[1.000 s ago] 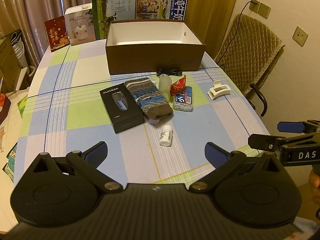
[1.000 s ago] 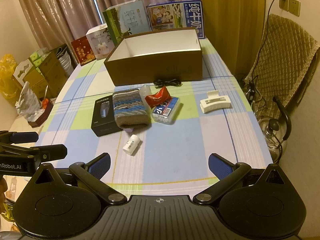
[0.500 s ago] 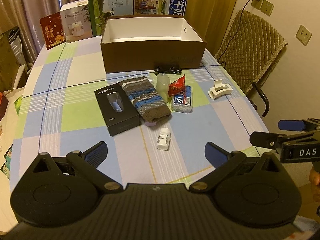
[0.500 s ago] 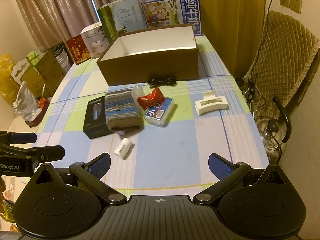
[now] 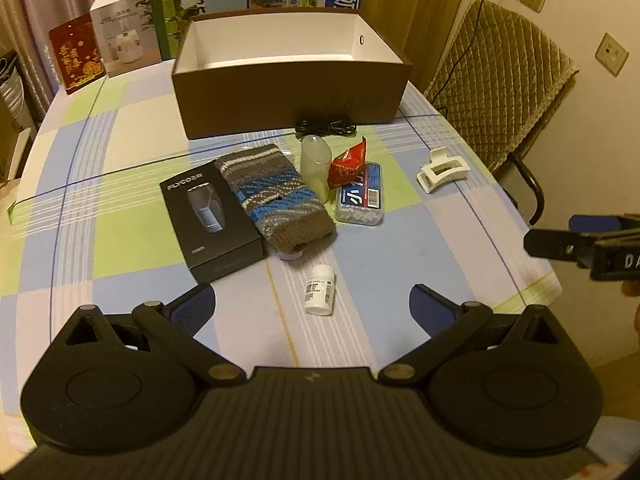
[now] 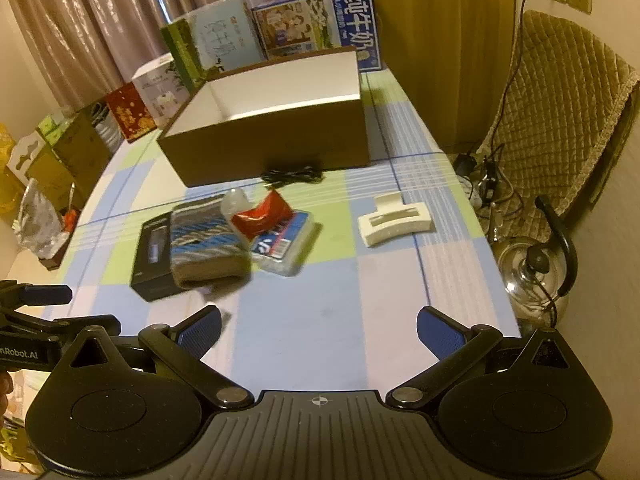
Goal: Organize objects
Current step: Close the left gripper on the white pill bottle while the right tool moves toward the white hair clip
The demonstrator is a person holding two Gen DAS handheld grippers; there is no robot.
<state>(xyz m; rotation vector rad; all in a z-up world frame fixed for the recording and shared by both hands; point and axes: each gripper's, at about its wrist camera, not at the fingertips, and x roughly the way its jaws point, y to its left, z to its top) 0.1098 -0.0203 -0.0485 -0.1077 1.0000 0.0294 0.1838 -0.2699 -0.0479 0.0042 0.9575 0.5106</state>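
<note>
An open brown box (image 5: 292, 96) (image 6: 276, 148) with a white inside stands at the back of the checked table. In front of it lie a black shaver box (image 5: 210, 220) (image 6: 154, 256), a striped knitted sock (image 5: 276, 196) (image 6: 206, 240), a pale bottle (image 5: 316, 166), a red packet (image 5: 348, 164) (image 6: 262, 214), a cotton-swab case (image 5: 360, 200) (image 6: 284, 250), a white hair claw (image 5: 440, 170) (image 6: 396, 220) and a small white pill bottle (image 5: 320, 290). My left gripper (image 5: 312, 308) is open just before the pill bottle. My right gripper (image 6: 318, 330) is open over the table's near edge.
A black cable (image 5: 326, 126) lies against the box front. Cartons and gift boxes (image 5: 120, 40) line the far edge. A quilted chair (image 5: 504, 80) and a glass kettle (image 6: 536, 276) on the floor are to the right. Bags and boxes (image 6: 40, 184) crowd the left.
Both grippers have moved forward toward the objects, which now look nearer. The pill bottle now sits close between the left gripper's fingers. Both stay open.
</note>
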